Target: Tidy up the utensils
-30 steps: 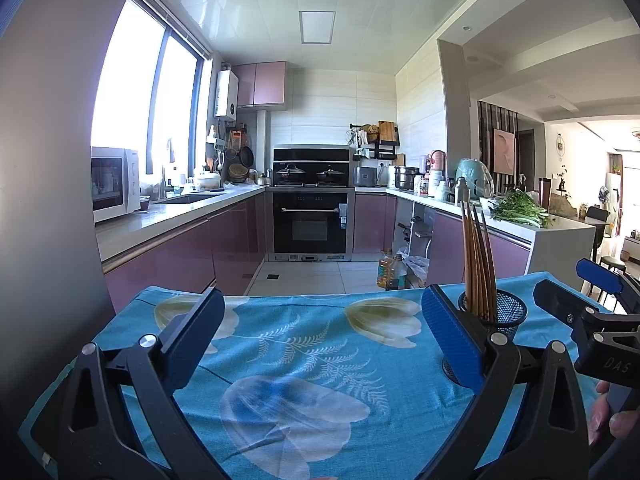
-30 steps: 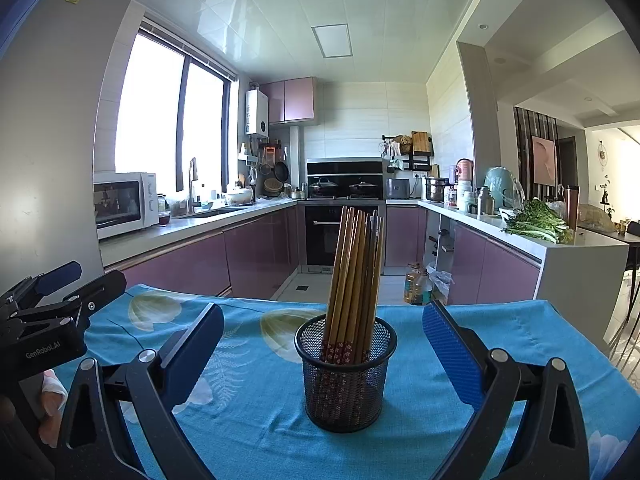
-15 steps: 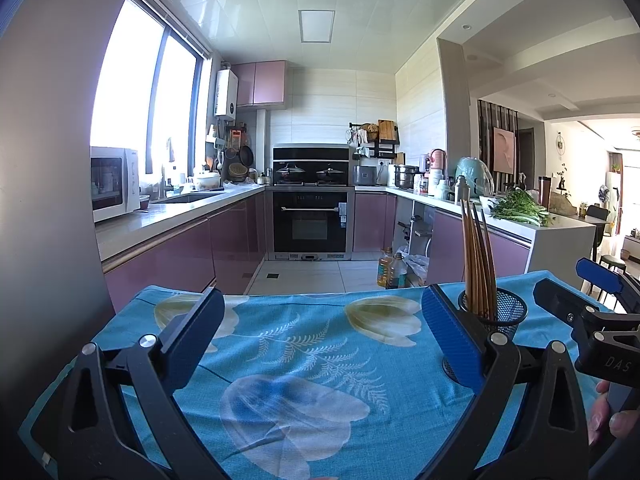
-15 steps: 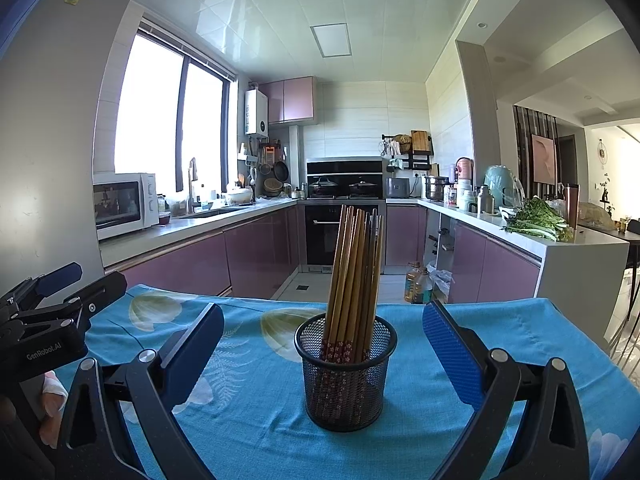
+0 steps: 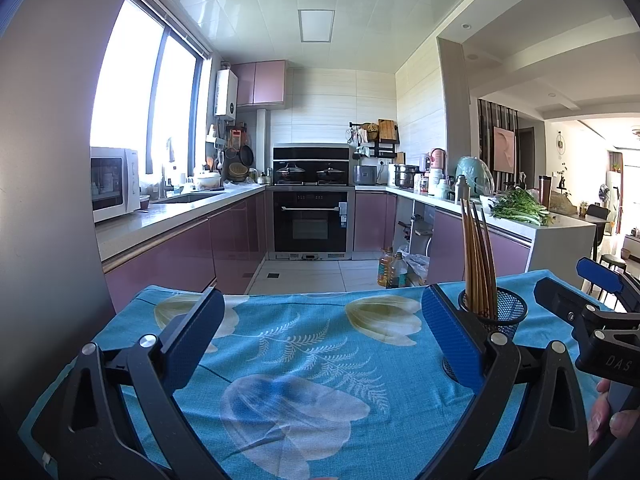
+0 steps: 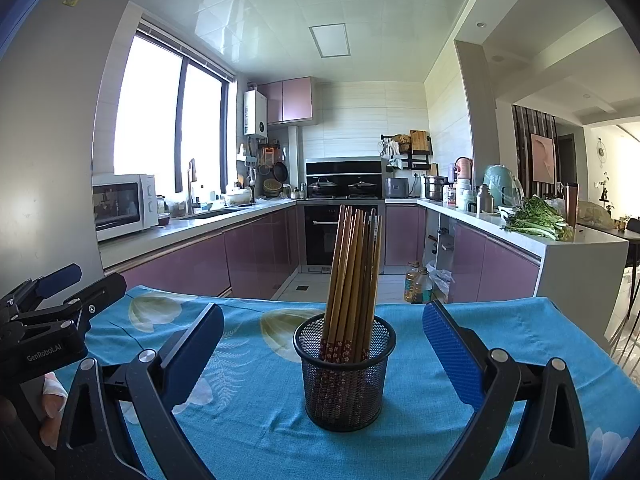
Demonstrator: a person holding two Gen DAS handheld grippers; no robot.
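Left wrist view: left claw (image 5: 318, 340) is hovering low over the tabletop (image 5: 304, 344), jaws spread wide w/ nothing between them, only blue flowered cloth showing. The mesh cup (image 5: 502, 312) is sitting off to its right, partly hidden behind the right-hand finger, chopsticks (image 5: 476, 256) sticking up out of it. Right claw (image 5: 592, 300) is peeking in at the far right edge, a person's fingertips showing below it.

Right wrist view: right claw (image 6: 323, 342) is also spread wide and empty, lined up square on the mesh cup (image 6: 345, 372), which is standing upright betw. its fingers but a bit ahead, not touching either pad. Chopsticks (image 6: 354, 276) are bunched and leaning slightly right inside. Left claw (image 6: 52, 296) is visible at the left edge.

Risk, as I'm judging it: the cup looks light and top-heavy w/ that tall bundle, so a finger clipping the rim or a stick during approach could be tipping it over and spilling the lot. Pinching several sticks at once could also be dragging neighbours out.
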